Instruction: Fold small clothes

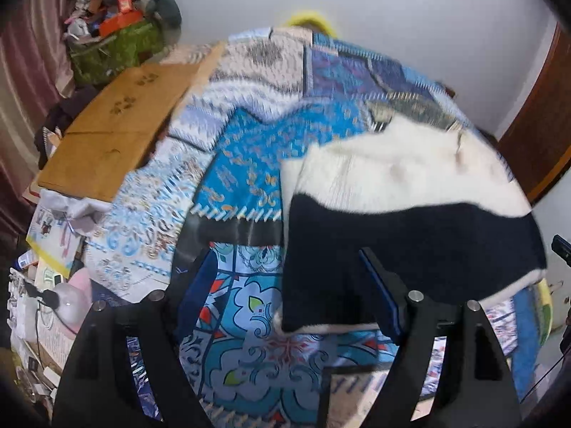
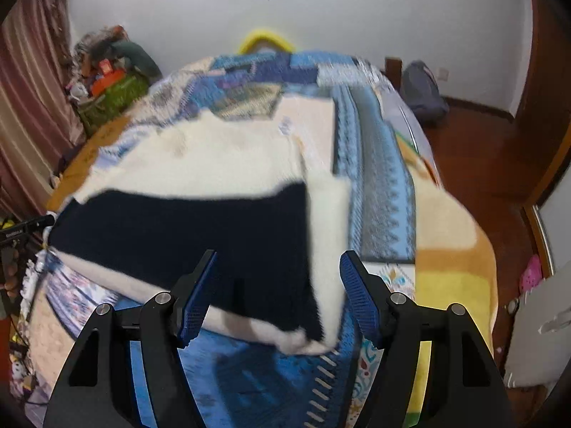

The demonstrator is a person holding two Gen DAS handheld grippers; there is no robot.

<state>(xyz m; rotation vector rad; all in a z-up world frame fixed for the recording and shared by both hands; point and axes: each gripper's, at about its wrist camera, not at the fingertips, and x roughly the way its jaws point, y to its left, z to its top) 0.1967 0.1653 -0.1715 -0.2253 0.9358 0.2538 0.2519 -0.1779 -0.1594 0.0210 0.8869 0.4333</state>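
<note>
A small white and black knitted garment (image 1: 403, 214) lies on the patterned blue bed cover (image 1: 246, 164), its black band nearest me. In the left wrist view my left gripper (image 1: 285, 285) is open and empty, its right finger (image 1: 382, 296) over the black band's near edge. In the right wrist view the same garment (image 2: 214, 192) lies ahead, with a folded white edge on its right side. My right gripper (image 2: 278, 285) is open and empty, its fingers either side of the garment's near right corner.
A cardboard sheet (image 1: 117, 132) lies on the bed's left side, with cluttered boxes and bags (image 1: 117, 35) behind it. A yellow and tan blanket (image 2: 449, 249) covers the bed's right edge. Wooden floor (image 2: 481, 149) and a grey bag (image 2: 424, 89) lie to the right.
</note>
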